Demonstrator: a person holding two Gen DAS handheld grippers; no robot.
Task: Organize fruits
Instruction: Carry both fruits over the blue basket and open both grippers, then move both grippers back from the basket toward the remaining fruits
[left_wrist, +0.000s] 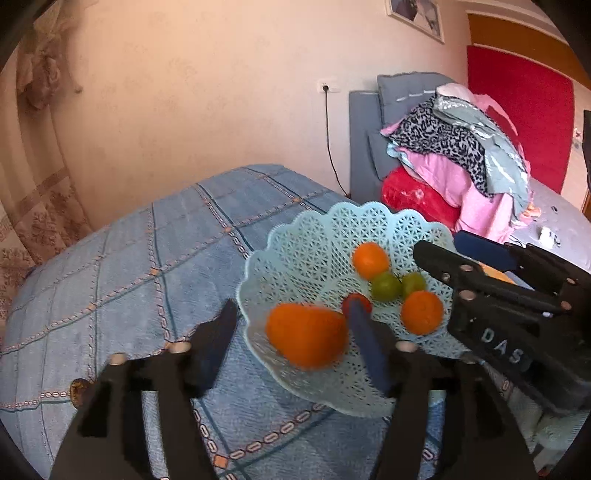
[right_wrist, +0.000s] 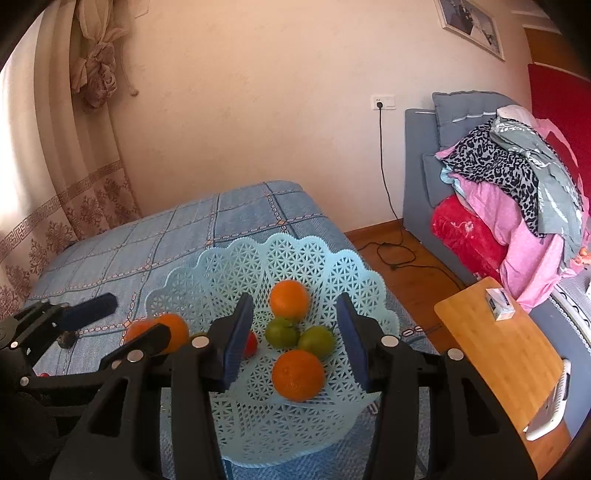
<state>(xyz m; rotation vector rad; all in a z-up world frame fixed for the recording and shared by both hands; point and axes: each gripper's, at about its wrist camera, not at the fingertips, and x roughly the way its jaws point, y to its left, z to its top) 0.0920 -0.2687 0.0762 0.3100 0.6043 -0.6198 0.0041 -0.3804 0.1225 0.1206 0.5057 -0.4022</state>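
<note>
The left hand-held gripper (left_wrist: 291, 332) stands wide and clear around a blurred orange (left_wrist: 306, 334) at the basket (left_wrist: 306, 236) rim, so it may roll out onto the bed (left_wrist: 129, 258).

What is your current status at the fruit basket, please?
Left tool open around blurred orange at basket rim. Right tool open, empty, above fruit. Nothing in the way.

The right tool (left_wrist: 458, 254) has raised letters on its black side, seen from the left wrist view. They read "DAS", and the word may go on where it is cut off. No other words or numbers can be read.
</note>
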